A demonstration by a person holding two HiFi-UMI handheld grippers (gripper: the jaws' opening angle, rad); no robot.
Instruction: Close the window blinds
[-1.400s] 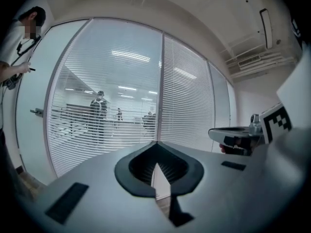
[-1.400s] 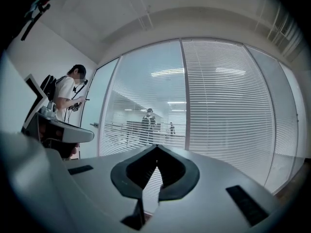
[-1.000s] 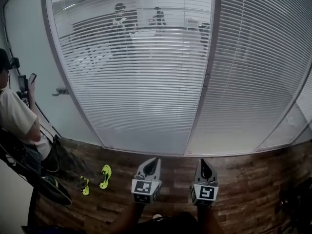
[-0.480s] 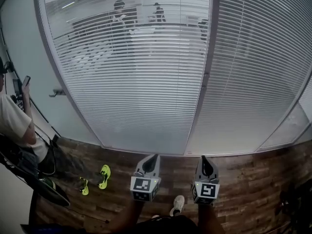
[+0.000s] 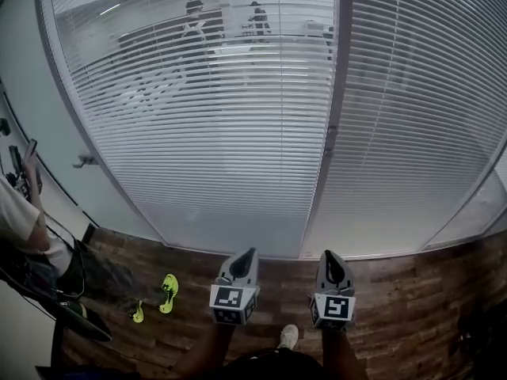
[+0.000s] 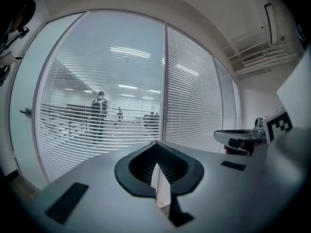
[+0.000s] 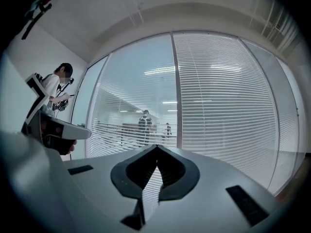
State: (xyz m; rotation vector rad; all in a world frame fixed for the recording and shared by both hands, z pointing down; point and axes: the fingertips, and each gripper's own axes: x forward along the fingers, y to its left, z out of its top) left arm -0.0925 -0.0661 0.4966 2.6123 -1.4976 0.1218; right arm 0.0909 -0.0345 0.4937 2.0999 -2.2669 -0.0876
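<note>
Head view: both grippers low at 6 o'clock, over the wood floor (image 5: 396,291), well apart from the window. Left gripper (image 5: 248,253) has its fingers pressed together with nothing between them. Right gripper (image 5: 329,256) is the same, closed and empty.

Blinds sit at 12 o'clock from both sets of fingers. Left blind (image 5: 206,133), toward 11 o'clock, has slats tilted open, with people and a railing visible through it. Right blind (image 5: 412,117), toward 1 o'clock, looks already closed and reads opaque. Slats run 9-to-3, and the post (image 5: 334,70) between the panes runs 12-to-6.

There's a small fitting on the post (image 5: 327,150), maybe the tilt control, but it's too small to tell. No cord or wand can be made out. The right gripper is directly below the post, so it's probably the nearer one for that fitting. The left gripper lines up under the open blind.

No containers in sight.

Task looks not started. Next move needs a reach up and forward to 12 o'clock, then fingers opened for whatever control is there.

A person stands at 9 o'clock (image 5: 24,212), clear of the reach.
</note>
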